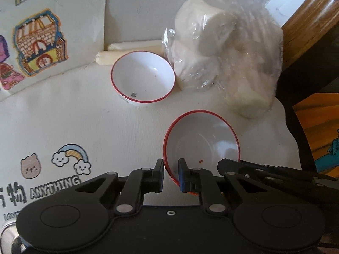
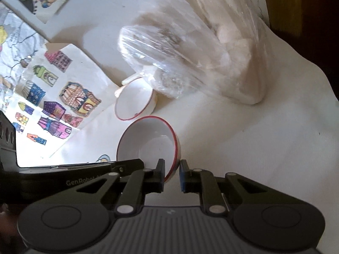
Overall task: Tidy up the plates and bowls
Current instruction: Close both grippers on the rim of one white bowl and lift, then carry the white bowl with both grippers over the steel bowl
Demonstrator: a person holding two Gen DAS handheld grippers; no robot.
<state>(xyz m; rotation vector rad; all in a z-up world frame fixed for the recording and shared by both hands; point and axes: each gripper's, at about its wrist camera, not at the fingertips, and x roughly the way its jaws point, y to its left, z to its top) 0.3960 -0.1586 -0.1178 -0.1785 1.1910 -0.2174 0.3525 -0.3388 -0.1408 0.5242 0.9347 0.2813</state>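
We have two white bowls with red rims on the white tabletop [image 1: 74,116]. The near bowl [image 1: 201,144] sits close to us, and both of our tools are on it. Our left tool [image 1: 171,174] has one finger outside the rim and one blue-padded finger inside, so it pinches the left side of the rim. Our right tool [image 2: 172,174] does the same on the other side, with one finger inside the bowl and one outside, and the rim sits between them. In the right wrist view the near bowl looks tipped up a bit, but we cannot tell for sure if it is off the tabletop. The far bowl [image 1: 143,76] rests farther back, well apart from our tools, just beside a big clear plastic bag [image 1: 224,53] full of white lumps. We cannot tell if the far bowl touches the bag. Two pale rolls [image 1: 131,47] lie behind the far bowl, by the wall. Stickers of little houses [image 1: 39,42] are on the side panel. We think the step in hand is picking up the near bowl so we can stack it. Next we need to hold tight with both tools, lift the bowl level, carry it over the far bowl, and set it gently inside without bumping the bag.
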